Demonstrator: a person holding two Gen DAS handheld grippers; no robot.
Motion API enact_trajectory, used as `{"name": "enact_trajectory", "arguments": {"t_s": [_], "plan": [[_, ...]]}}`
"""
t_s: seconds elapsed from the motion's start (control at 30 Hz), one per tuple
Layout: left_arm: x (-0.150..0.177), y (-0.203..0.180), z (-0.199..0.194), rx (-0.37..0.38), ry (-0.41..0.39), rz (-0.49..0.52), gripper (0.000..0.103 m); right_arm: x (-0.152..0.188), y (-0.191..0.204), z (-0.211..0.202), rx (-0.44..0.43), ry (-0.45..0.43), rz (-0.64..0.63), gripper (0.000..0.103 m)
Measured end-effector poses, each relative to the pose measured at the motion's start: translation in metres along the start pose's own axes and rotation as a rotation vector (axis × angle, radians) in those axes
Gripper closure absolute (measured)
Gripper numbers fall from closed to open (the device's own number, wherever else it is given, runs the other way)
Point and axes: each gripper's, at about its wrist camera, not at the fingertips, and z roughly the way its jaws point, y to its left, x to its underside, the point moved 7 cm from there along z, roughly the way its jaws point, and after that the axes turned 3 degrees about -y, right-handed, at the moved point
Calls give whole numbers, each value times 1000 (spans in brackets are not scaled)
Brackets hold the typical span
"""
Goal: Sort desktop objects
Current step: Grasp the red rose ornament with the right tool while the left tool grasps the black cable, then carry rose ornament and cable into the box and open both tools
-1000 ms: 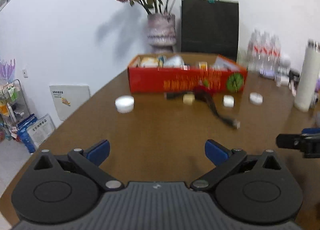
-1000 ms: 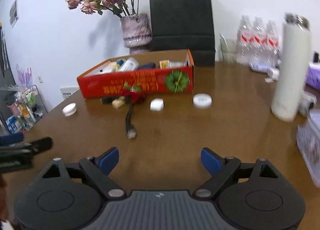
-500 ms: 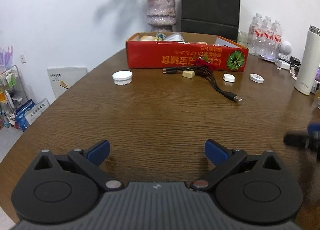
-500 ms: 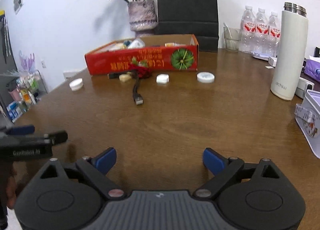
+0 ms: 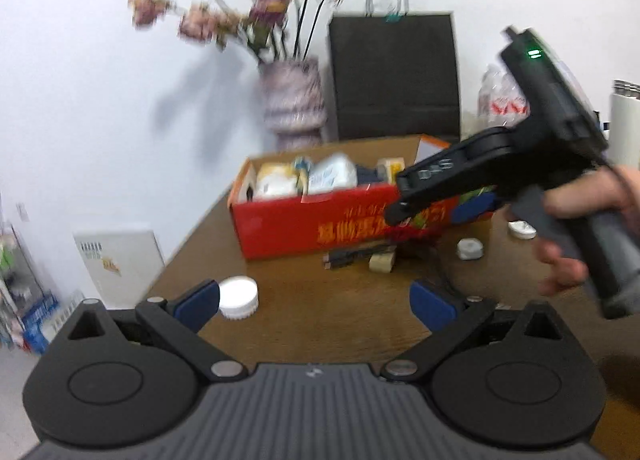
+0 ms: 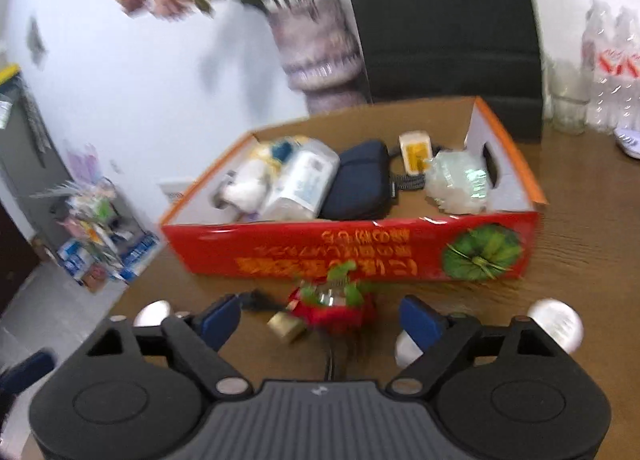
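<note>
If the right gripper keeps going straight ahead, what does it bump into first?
Probably the red strawberry-like thing lying between the open right gripper fingers, then the red box wall behind it; depth is blurry.

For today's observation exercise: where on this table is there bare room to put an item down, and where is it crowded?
Free: the bare wood between the white lid and the left gripper, and the tabletop right of the red box. Crowded: the strip before the box, with the strawberry toy, tan block and cable; the box itself is nearly full.

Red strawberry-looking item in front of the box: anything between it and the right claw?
Nothing visible. The open right claw has the red item directly ahead between its fingers. A tan block lies just left of it, beside the path.
</note>
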Motion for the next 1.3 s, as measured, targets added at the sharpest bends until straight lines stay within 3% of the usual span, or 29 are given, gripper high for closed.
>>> {"name": "enact_trajectory", "arguments": {"t_s": [0.03,0.07,0.1,0.17,0.27,0.3,0.33,0.37,0.53,0.6,0.67,0.7,0.87,1.1,1.3], "plan": [[2,1,6,12,22,-13,0,1,0,10,15,18,2,34],[3,2,11,18,36,-15,0,3,-1,19,28,36,0,61],[3,0,15,22,42,-9,0,5,-3,22,24,33,3,65],[-1,-8,20,57,30,2,0,7,-5,12,-10,-6,10,70],[-7,-30,36,190,67,-37,2,-1,-12,-11,-26,-80,20,70],[-8,-40,45,230,93,-55,6,-3,-16,-20,-35,-97,31,70],[-8,-48,52,252,115,-63,17,-6,-19,-30,-36,-121,38,70],[-9,-56,61,259,140,-62,26,-8,-22,-41,-32,-147,33,70],[-14,-90,88,247,165,1,29,2,-47,-90,20,-222,-4,69],[-16,-97,101,243,186,-18,42,14,-57,-101,29,-233,3,69],[-13,-100,111,238,245,-86,87,24,-65,-109,37,-246,6,69],[-11,-100,114,216,256,-111,95,27,-68,-112,46,-261,7,69],[-19,-99,91,174,190,-121,100,31,-87,-122,35,-278,58,69],[-96,-65,12,178,-33,-95,100,32,-89,-142,19,-334,58,69],[-128,-31,-12,168,-100,-181,100,39,-74,-144,-13,-340,14,69]]}}
